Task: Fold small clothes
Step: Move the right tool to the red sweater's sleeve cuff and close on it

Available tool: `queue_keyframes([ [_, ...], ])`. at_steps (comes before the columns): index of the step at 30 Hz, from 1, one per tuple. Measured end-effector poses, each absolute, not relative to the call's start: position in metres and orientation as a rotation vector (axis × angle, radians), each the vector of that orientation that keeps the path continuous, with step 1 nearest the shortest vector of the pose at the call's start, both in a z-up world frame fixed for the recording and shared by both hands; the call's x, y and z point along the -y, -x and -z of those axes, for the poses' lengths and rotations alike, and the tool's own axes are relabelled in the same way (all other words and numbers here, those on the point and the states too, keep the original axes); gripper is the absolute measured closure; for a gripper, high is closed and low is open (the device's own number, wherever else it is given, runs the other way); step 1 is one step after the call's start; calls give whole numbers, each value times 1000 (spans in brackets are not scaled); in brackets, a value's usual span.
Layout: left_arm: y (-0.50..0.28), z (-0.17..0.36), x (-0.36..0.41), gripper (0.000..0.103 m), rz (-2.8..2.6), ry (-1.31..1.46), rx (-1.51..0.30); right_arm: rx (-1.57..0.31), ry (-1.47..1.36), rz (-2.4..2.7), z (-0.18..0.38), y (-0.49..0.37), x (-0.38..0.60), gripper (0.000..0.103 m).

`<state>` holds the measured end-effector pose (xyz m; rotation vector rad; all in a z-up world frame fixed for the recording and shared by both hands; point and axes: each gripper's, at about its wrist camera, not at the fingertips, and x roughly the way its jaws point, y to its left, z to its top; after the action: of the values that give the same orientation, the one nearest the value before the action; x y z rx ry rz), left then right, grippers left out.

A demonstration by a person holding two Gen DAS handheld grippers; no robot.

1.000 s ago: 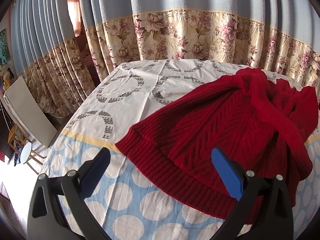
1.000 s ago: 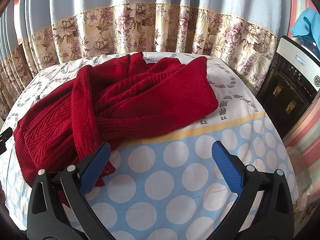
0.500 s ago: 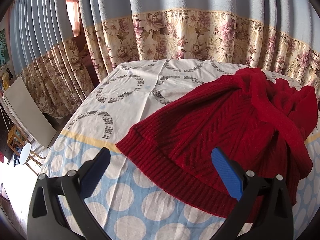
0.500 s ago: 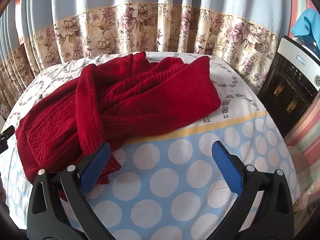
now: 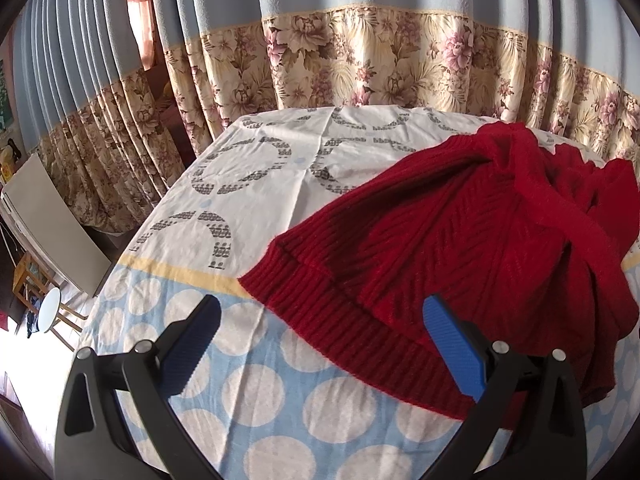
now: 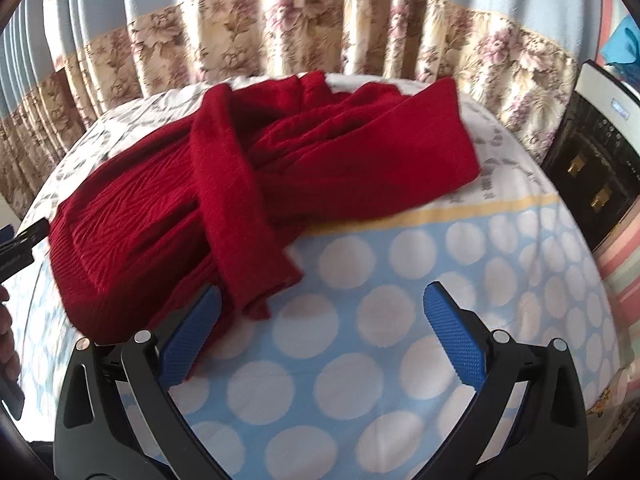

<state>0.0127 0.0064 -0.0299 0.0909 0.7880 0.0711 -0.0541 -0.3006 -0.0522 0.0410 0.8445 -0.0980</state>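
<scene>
The right gripper (image 6: 320, 332) has closed in on the sweater (image 6: 248, 184) over the last second: the sleeve (image 6: 236, 200) that lay off to its left now ends just in front of the left finger (image 6: 188, 340), and the right view is smeared with motion. The left gripper (image 5: 320, 344) has barely shifted; the ribbed hem (image 5: 348, 320) sits as it did between its fingers. This reads as the start of the approach, with the right side heading for the sleeve cuff (image 6: 260, 292) and no fold made yet.

Both grippers stand wide apart and hold nothing. The left one's right finger (image 5: 452, 348) overlaps the hem in the picture, though contact cannot be told.

The sweater lies in a loose heap on the bed (image 6: 380, 320), across the yellow stripe (image 6: 480, 208) between the dotted blue near part and the white printed far part of the sheet. Its long axis runs from the hem at the near left corner toward the far right, where a folded body panel (image 6: 400, 148) ends near the bed's right side. The hem faces the left gripper. 1 sleeve crosses over the body from the far middle and points toward the near edge, cuff lowest. The other sleeve is not clearly separable in the bunched folds.

To fold it, the crossed sleeve probably has to be lifted off and the body spread flat first.
</scene>
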Motion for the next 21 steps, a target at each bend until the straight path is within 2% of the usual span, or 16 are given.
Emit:
queue_keyframes([
  [21,-30,42,-41,2,-12,-157,-789,-864,-52,124,57,59,253,3],
])
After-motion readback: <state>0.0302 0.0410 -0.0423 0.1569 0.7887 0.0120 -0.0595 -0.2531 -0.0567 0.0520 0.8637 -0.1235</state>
